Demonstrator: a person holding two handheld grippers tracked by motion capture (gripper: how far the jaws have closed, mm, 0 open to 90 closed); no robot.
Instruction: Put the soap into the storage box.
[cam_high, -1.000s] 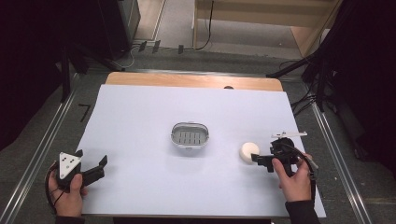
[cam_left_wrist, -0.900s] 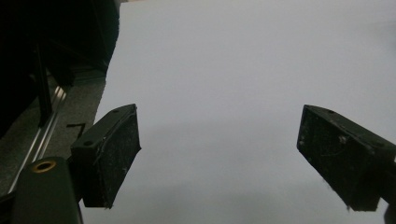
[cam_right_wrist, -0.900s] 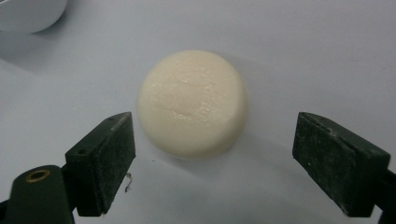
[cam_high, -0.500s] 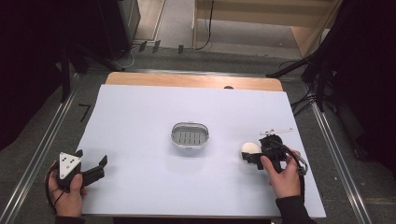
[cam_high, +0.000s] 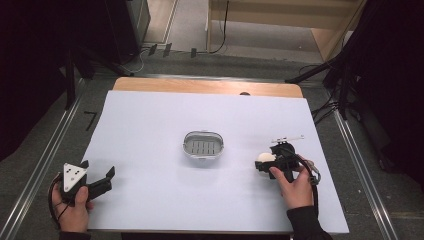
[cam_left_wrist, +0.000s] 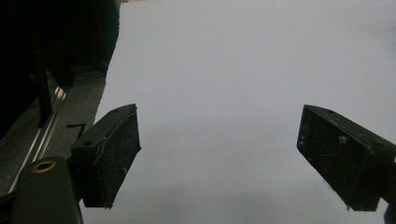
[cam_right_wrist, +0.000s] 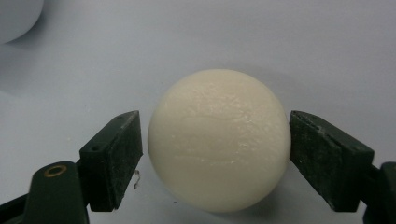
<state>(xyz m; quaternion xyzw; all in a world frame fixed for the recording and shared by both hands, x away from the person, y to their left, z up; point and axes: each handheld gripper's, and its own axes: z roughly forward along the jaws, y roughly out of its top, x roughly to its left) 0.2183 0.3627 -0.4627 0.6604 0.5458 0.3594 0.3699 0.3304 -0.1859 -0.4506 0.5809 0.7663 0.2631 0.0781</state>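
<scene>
A cream, rounded soap bar (cam_right_wrist: 218, 140) lies on the white table (cam_high: 200, 110) between the jaws of my right gripper (cam_right_wrist: 215, 156). The jaws have just been closing. The right pad (cam_right_wrist: 322, 158) meets the soap's side, and a thin gap shows at the left pad (cam_right_wrist: 116, 158). From above, the soap (cam_high: 265, 158) sits at the tip of the right gripper (cam_high: 263, 164), at the table's right. My left gripper (cam_high: 97, 168) rests at the near left, open, and nothing is between its jaws (cam_left_wrist: 219, 158).
An oval metal dish (cam_high: 203, 145) with a slotted floor stands at the table's middle, left of the soap; its pale edge (cam_right_wrist: 14, 18) shows at the upper left of the right gripper view. A wooden strip (cam_high: 205, 86) runs along the far edge.
The right hand has slid left until its gripper straddles the soap, and its jaws have narrowed around it. The left hand has stayed put.
</scene>
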